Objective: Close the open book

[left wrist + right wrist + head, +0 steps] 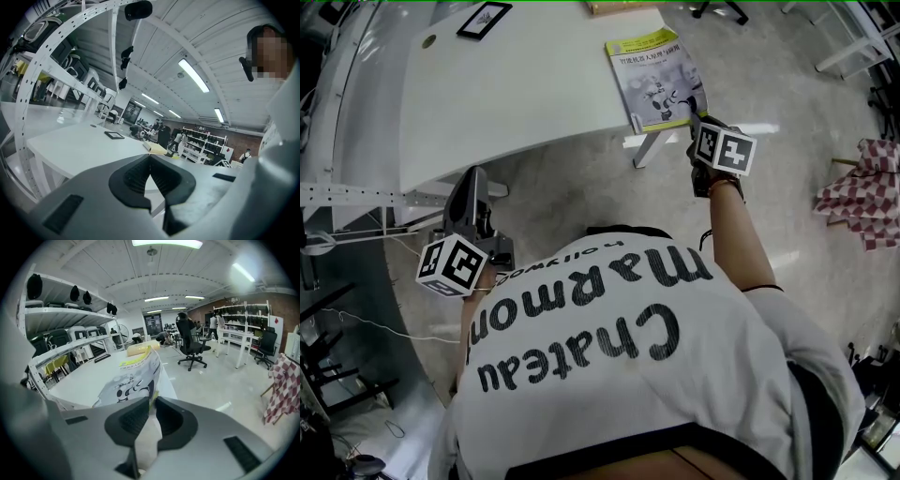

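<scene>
The book (654, 70) lies at the near right corner of the white table (516, 84), its cover with a yellow-green band and a robot picture facing up. My right gripper (697, 118) is shut on the near corner of that cover. In the right gripper view the cover (133, 380) curves up from the table and runs between the shut jaws of the right gripper (151, 408). My left gripper (474, 180) is held low beside the table's near left edge, far from the book. In its own view the left gripper (157, 201) is shut with nothing between its jaws.
A black-framed tablet (485, 19) lies far back on the table, and a yellowish package (614, 7) at its far edge. A perforated metal rack (347, 197) stands at the left. A checkered cloth (862, 192) is on the floor at the right, and an office chair (190, 345) beyond the table.
</scene>
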Motion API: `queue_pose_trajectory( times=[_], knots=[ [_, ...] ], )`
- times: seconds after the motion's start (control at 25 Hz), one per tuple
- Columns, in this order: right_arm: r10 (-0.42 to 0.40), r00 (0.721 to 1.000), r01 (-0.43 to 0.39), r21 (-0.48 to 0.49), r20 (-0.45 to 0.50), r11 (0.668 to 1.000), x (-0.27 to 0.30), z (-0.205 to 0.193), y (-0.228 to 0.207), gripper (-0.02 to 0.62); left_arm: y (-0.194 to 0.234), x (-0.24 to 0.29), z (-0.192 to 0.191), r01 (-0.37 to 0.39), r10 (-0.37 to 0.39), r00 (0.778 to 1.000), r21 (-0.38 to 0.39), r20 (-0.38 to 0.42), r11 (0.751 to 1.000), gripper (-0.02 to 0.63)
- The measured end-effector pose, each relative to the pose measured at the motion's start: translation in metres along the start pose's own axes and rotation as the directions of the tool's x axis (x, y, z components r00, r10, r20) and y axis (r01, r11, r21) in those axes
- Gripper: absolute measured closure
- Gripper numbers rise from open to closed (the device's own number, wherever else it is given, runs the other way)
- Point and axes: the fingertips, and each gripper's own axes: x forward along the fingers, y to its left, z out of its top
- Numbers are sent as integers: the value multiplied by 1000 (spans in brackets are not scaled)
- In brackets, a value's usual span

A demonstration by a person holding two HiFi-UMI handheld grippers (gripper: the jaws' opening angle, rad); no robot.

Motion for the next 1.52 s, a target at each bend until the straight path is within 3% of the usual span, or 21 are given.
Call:
queue_pose_trajectory(
  times=[0.44,0.8,1.52],
  knots=[
    [37,999,-38,213,7,976,6,-5,-9,557,4,-4,1,-18,18,1000,2,-1,1000,583],
    [15,1000,-13,191,-13,981,6,-4,-10,554,1,0,0,-14,14,1000,-3,2,1000,583],
    [-50,999,48,190,5,981,2,-5,-24,471,0,-3,-1,-34,34,999,-4,18,999,583]
  ],
)
